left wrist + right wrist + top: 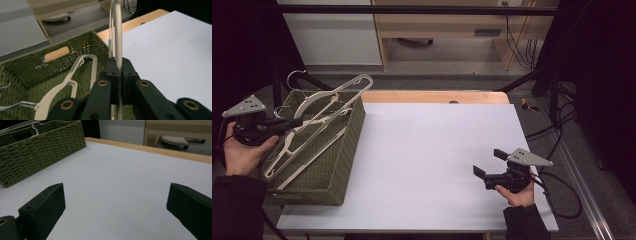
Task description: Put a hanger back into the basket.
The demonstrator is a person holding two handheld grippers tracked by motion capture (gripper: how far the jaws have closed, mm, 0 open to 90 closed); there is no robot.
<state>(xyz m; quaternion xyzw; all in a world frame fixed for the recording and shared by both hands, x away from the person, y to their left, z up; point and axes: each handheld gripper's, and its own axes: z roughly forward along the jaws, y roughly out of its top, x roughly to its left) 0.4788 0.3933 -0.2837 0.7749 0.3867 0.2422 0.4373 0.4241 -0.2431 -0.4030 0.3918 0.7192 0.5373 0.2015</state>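
Table (432,150) with a pale, matte white top, shown from above; a strip of bare light wood (437,96) is exposed along its far edge. A green woven basket (332,165) is set directly on the top at the left side, its long axis running from near edge to far edge, its near left corner reaching past the table's edge. The remaining white surface, from the basket's right wall to the right edge, is seen bare.
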